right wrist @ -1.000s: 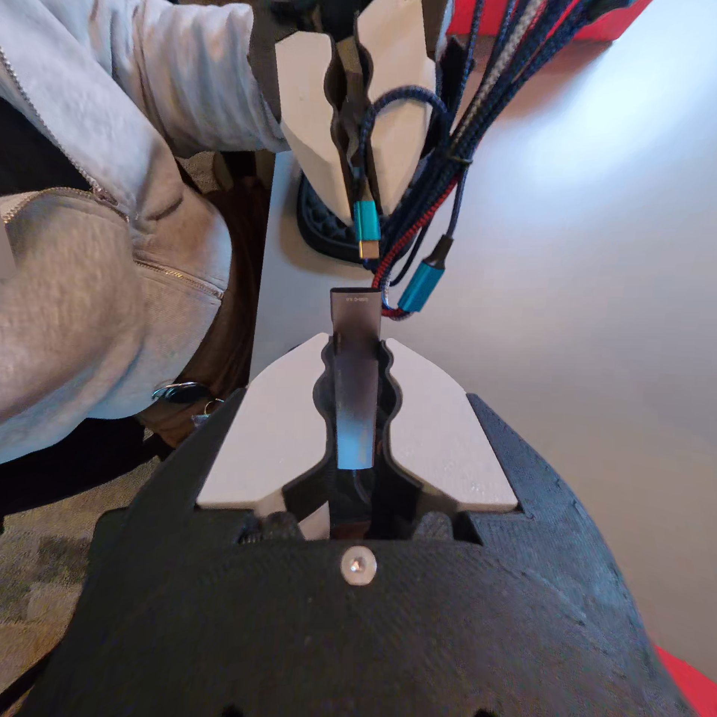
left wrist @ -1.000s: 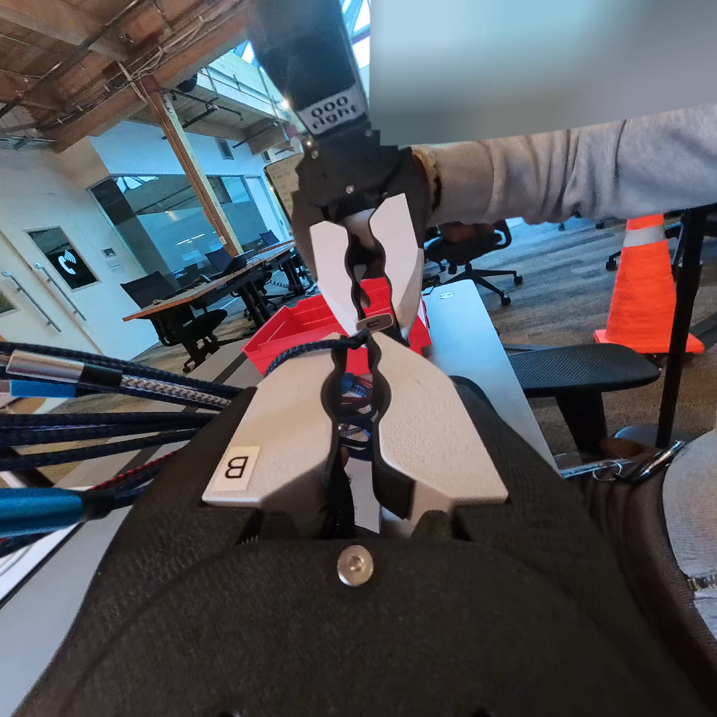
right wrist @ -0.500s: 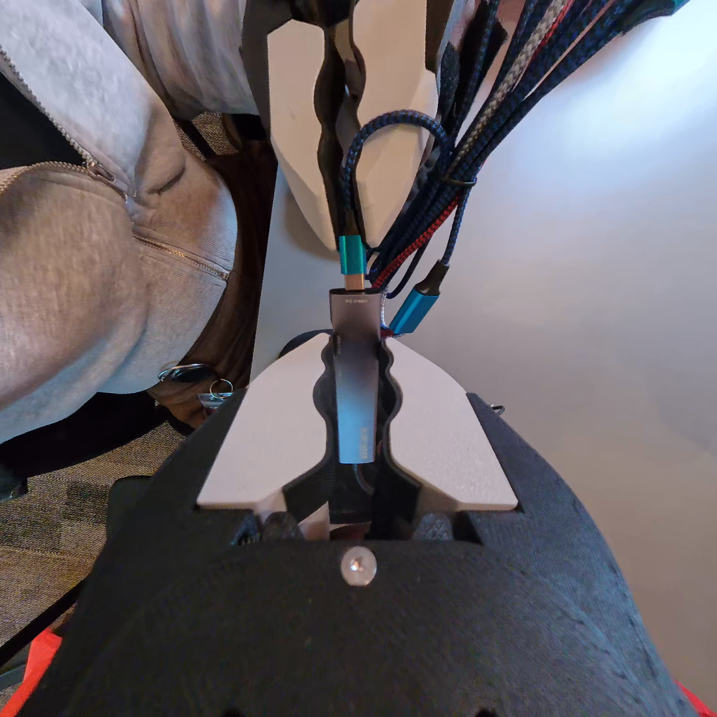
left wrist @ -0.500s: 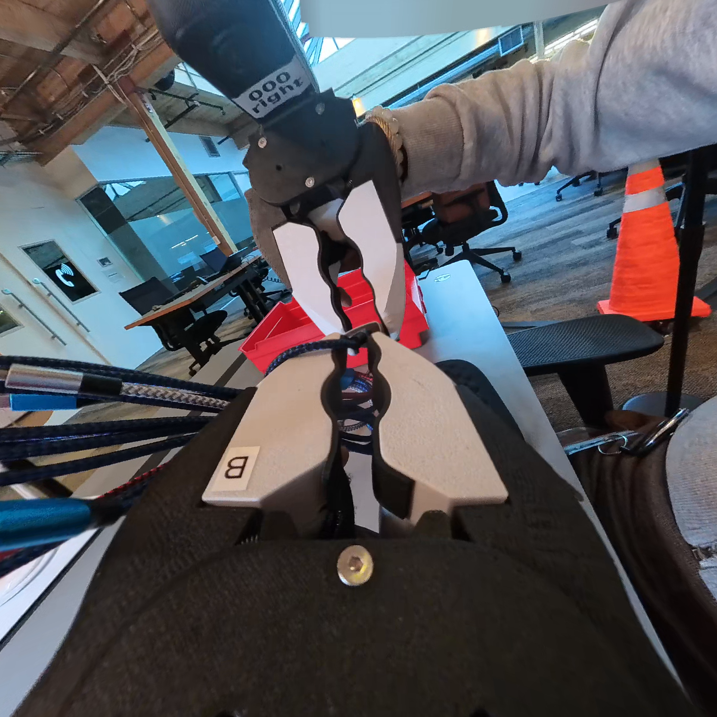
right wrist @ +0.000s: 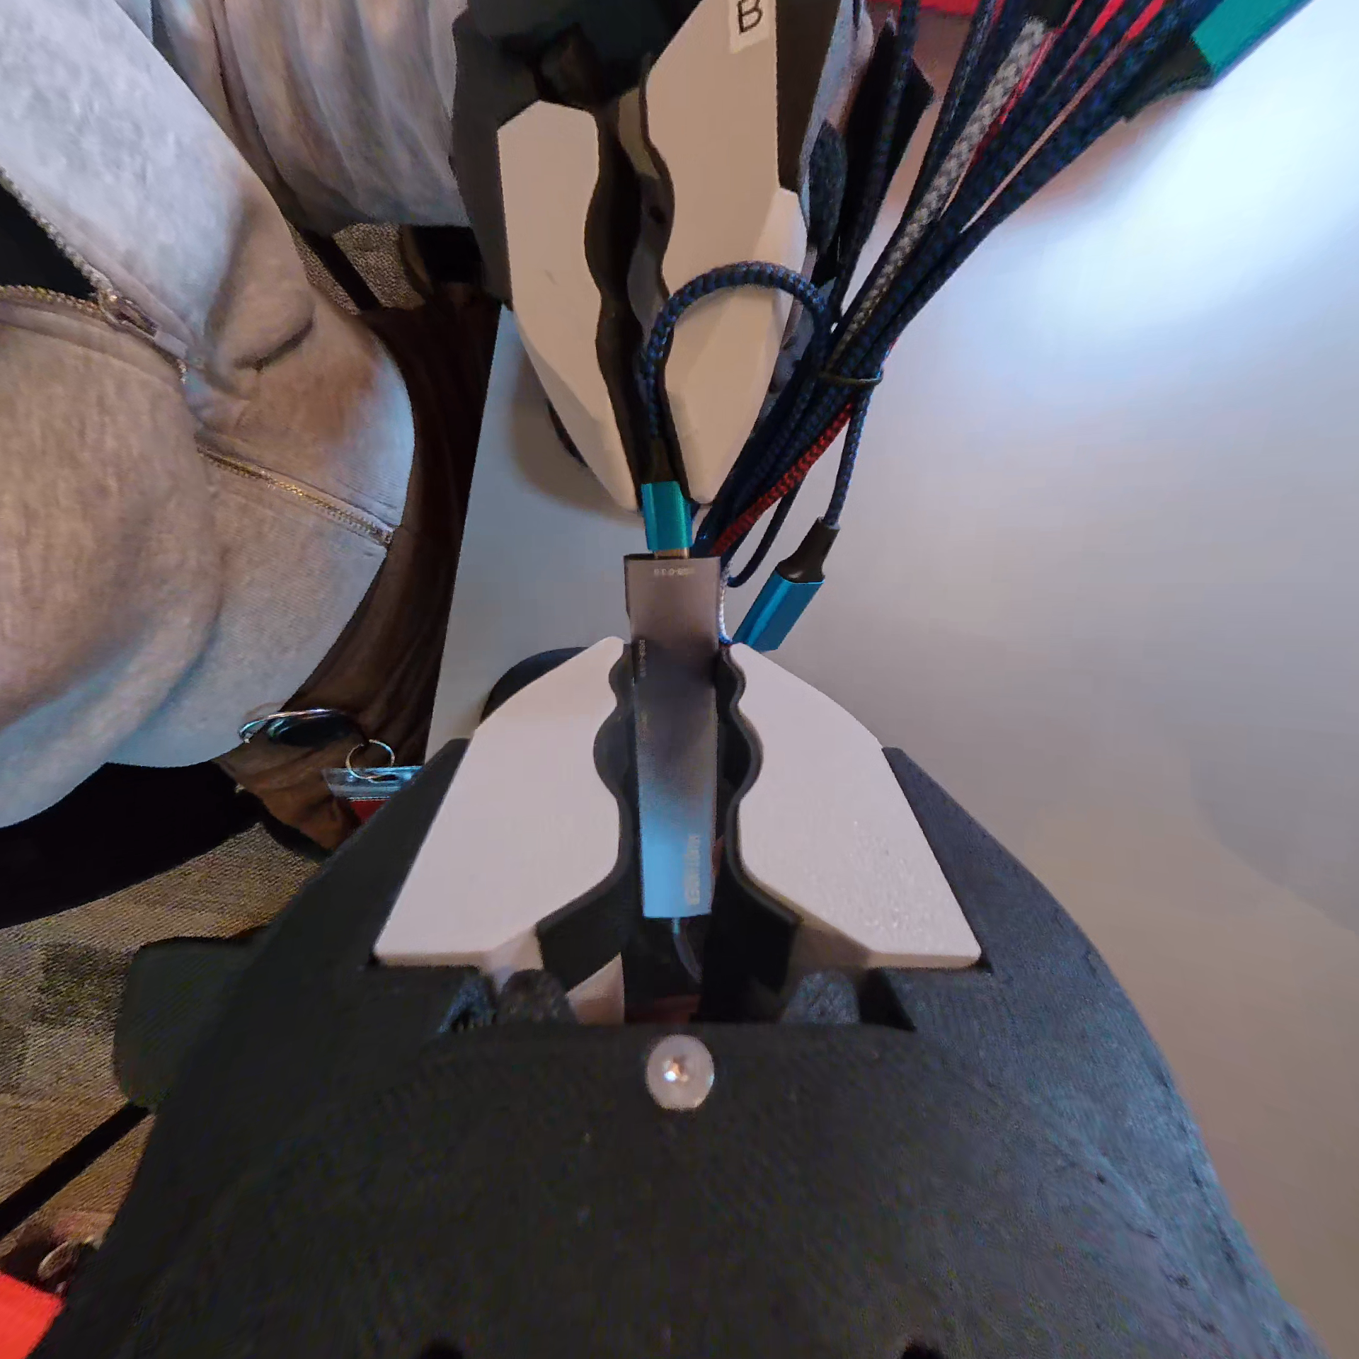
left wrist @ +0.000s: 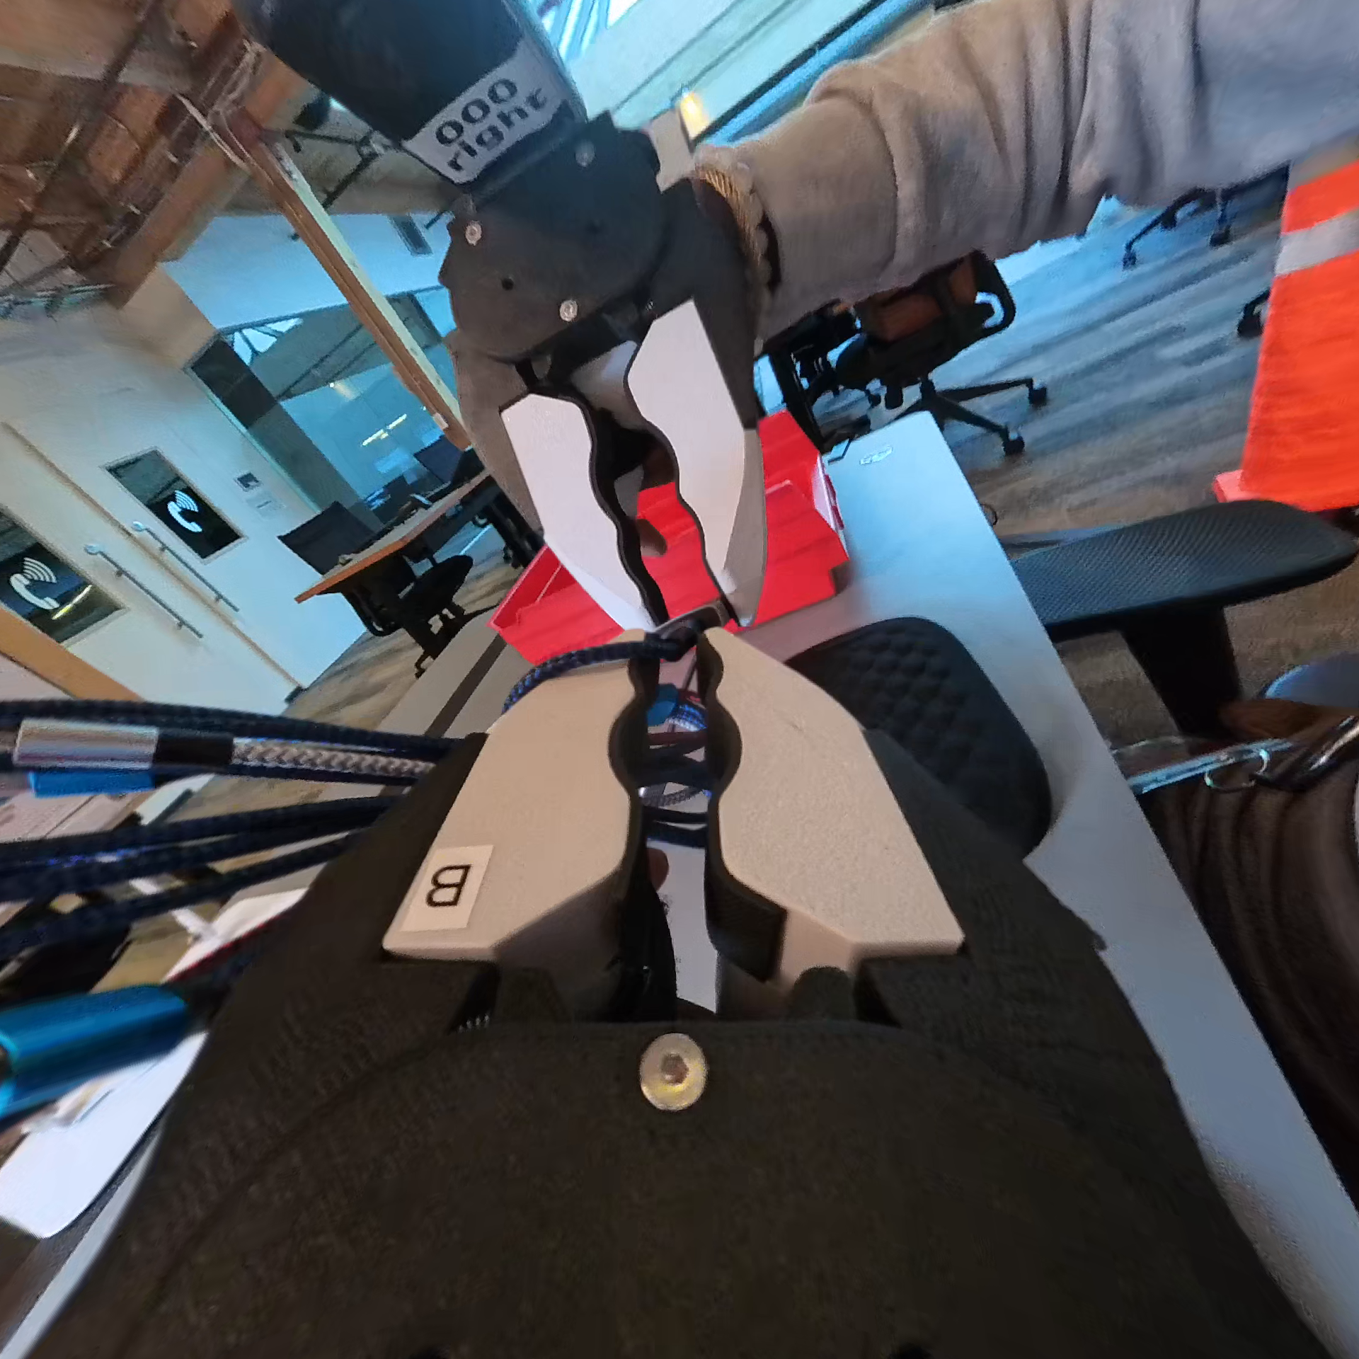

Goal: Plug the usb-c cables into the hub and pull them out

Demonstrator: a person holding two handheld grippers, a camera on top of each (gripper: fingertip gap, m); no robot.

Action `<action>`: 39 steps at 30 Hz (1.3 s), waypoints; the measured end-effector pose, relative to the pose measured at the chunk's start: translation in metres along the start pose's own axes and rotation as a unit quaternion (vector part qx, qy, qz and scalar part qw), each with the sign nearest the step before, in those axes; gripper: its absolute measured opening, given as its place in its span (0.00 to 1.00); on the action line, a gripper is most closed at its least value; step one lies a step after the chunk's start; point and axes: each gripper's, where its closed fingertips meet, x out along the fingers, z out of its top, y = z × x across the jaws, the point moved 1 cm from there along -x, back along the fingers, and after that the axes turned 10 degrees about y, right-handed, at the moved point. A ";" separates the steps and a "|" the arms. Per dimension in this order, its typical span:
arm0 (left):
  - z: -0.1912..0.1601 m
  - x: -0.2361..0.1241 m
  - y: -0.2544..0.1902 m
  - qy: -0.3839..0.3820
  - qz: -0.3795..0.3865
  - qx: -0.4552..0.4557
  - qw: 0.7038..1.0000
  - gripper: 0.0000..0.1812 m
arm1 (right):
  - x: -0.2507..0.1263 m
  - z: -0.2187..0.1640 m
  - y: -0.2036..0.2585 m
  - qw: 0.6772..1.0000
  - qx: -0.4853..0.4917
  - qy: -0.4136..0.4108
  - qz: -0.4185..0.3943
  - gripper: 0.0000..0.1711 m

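Observation:
My right gripper (right wrist: 676, 647) is shut on a slim grey hub (right wrist: 673, 735) that sticks out past its tips. My left gripper (right wrist: 665, 500) faces it from above, shut on a teal usb-c plug (right wrist: 665, 515) of a dark blue braided cable (right wrist: 728, 283). The plug's metal tip sits in the hub's end port. In the left wrist view my left gripper (left wrist: 673, 643) meets the right gripper (left wrist: 691, 610) tip to tip, and the hub's end (left wrist: 706, 614) barely shows. A bundle of braided cables (right wrist: 919, 243) hangs beside, with a loose blue plug (right wrist: 779, 610).
A white table (right wrist: 1066, 515) lies below. A red bin (left wrist: 779, 559) stands at its far end. A black mesh pad (left wrist: 934, 721) lies near the table's edge. A chair (left wrist: 1176, 559) and an orange cone (left wrist: 1309, 353) stand to the right. More cable plugs (left wrist: 88, 743) hang at the left. Only a small space, under 4 cm, lies between the two pairs of fingers.
The grippers came together: the teal plug was apart from the hub a second ago, reached its end port half a second ago, and now sits in it.

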 end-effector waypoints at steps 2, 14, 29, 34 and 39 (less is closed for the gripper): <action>-0.003 0.001 -0.003 0.009 -0.014 0.001 1.000 0.06 | 0.003 0.000 0.001 1.000 -0.011 -0.012 0.003 0.11; -0.002 0.000 0.003 0.010 -0.009 -0.034 0.999 0.07 | 0.010 0.006 -0.002 0.992 0.009 -0.109 -0.059 0.12; -0.009 -0.013 0.008 -0.089 -0.094 -0.152 0.980 0.15 | -0.011 -0.019 -0.031 0.857 0.178 -0.452 -0.170 0.12; -0.002 -0.019 0.017 -0.151 -0.080 -0.174 0.970 0.15 | -0.007 -0.022 -0.035 0.846 0.194 -0.466 -0.170 0.12; -0.006 -0.032 0.038 -0.196 -0.019 -0.190 0.962 0.15 | -0.029 -0.025 -0.041 0.815 0.215 -0.497 -0.204 0.12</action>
